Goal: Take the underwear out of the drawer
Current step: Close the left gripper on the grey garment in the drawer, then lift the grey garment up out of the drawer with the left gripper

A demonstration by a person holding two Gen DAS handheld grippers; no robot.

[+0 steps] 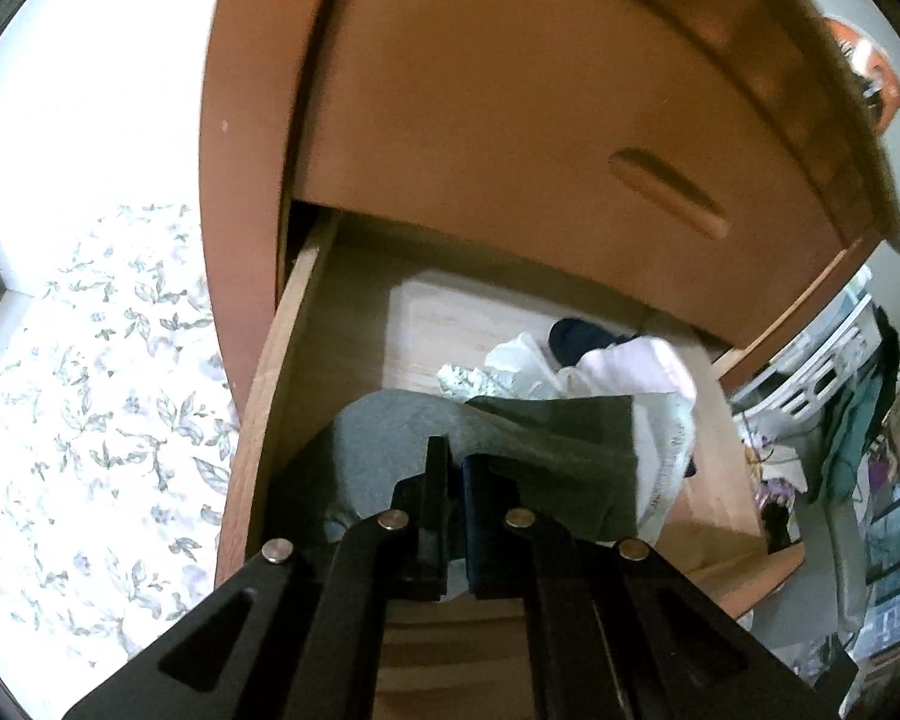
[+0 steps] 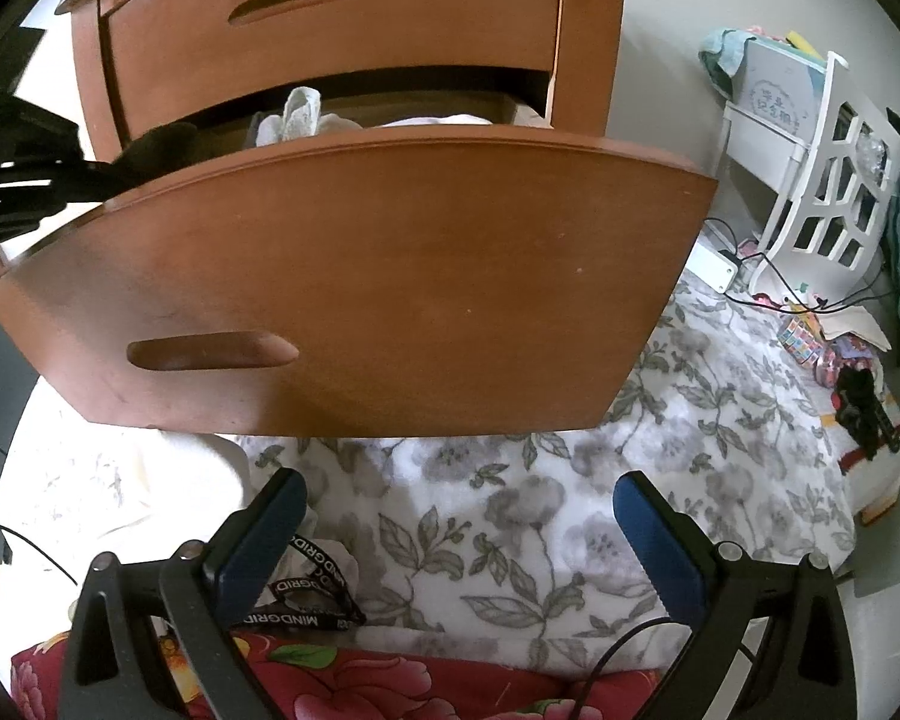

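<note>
The wooden drawer (image 1: 270, 396) stands pulled out. My left gripper (image 1: 453, 459) is shut on a grey-green piece of underwear (image 1: 546, 450), which hangs from the fingers over the drawer's near part. Behind it in the drawer lies a heap of white, pale pink and dark garments (image 1: 606, 366). In the right wrist view the drawer front (image 2: 360, 276) fills the middle, white garments (image 2: 297, 114) show over its top edge, and the left gripper (image 2: 24, 192) comes in from the left with dark cloth (image 2: 156, 144). My right gripper (image 2: 459, 492) is open and holds nothing, in front of and below the drawer front.
A shut upper drawer (image 1: 510, 120) overhangs the open one. Floral bedding (image 2: 570, 480) lies below, with a black lanyard (image 2: 312, 594) and a red flowered blanket (image 2: 390, 684) near the right gripper. A white rack (image 2: 822, 180), cables and small clutter (image 2: 858, 396) sit at the right.
</note>
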